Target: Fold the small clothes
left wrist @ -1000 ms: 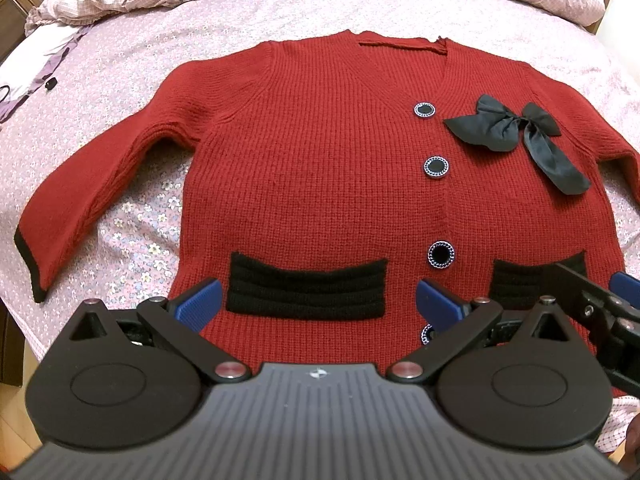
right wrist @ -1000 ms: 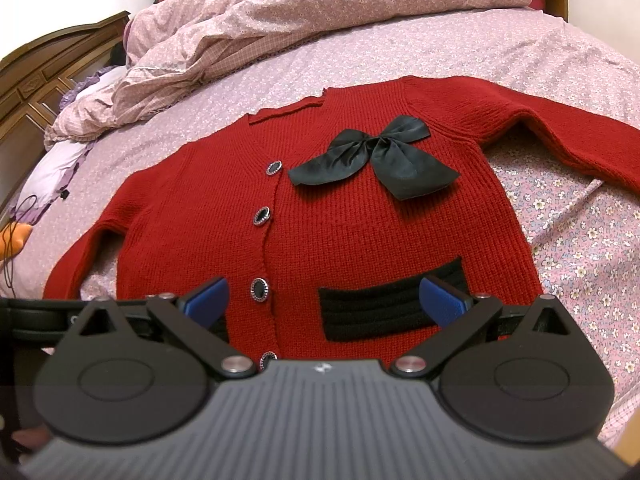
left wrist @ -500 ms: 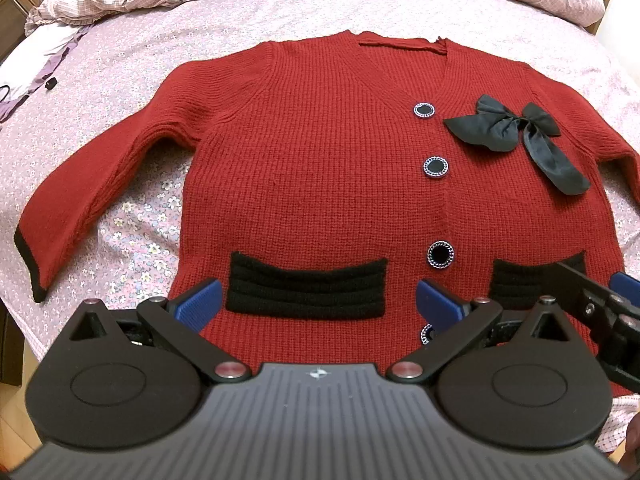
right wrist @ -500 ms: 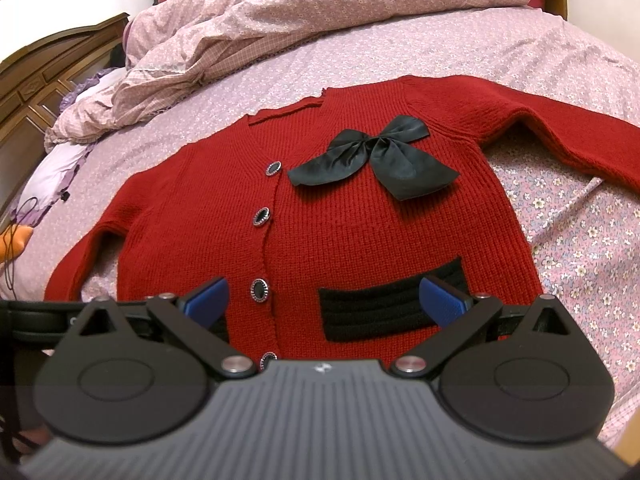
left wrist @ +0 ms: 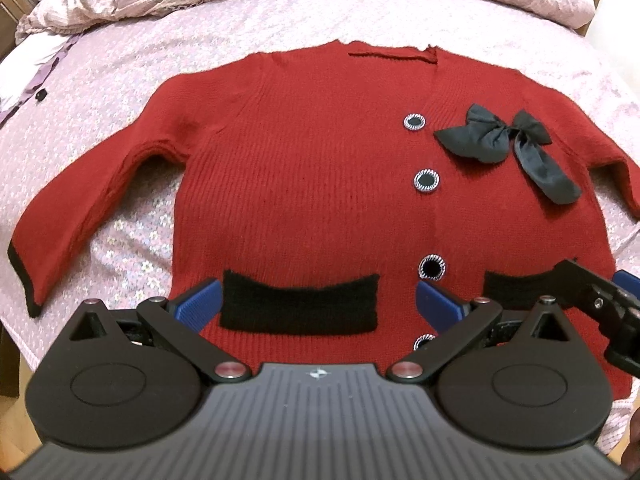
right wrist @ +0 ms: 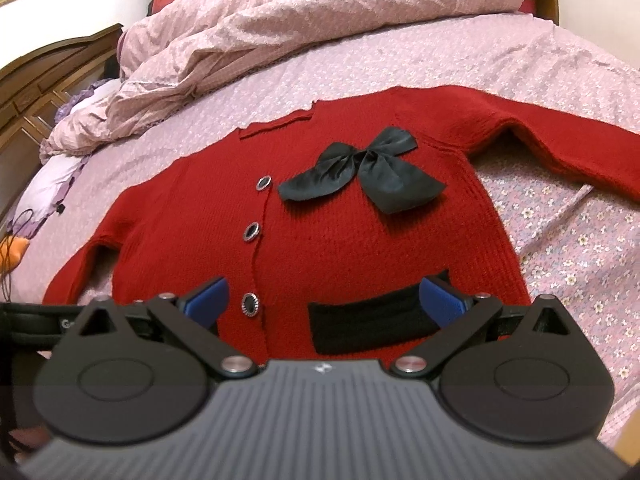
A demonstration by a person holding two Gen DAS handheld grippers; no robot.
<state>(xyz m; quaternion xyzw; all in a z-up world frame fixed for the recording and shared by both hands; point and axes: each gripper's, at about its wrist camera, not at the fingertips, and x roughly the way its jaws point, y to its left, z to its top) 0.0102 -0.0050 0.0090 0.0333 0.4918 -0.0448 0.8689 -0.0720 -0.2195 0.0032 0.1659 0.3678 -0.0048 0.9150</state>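
A red cardigan [left wrist: 304,184] is lying flat and face up on a bed [left wrist: 120,80], its front buttoned and both sleeves spreading out to the sides. The left gripper [left wrist: 318,304] is hovering over the hem, its blue fingers [left wrist: 198,304] standing wide apart and gripping nothing; the black pocket band [left wrist: 300,304] on that half is showing right between them. A black bow [left wrist: 504,148] is sitting on the chest to the right of the buttons [left wrist: 426,181]. The left sleeve [left wrist: 72,216] is stretching away toward the bed edge, its black cuff lying well apart from the fingers.

The right gripper [right wrist: 325,300] is likewise spread open and empty, hanging above the hem of the other half. Its left finger is sitting just beside the third button [right wrist: 250,304], and its right finger [right wrist: 442,302] is overlapping the end of the other pocket band [right wrist: 368,324]. The bow [right wrist: 364,176] is lying farther up, beyond the fingers. A rumpled quilt [right wrist: 300,32] is piling at the head of the bed, past the collar.
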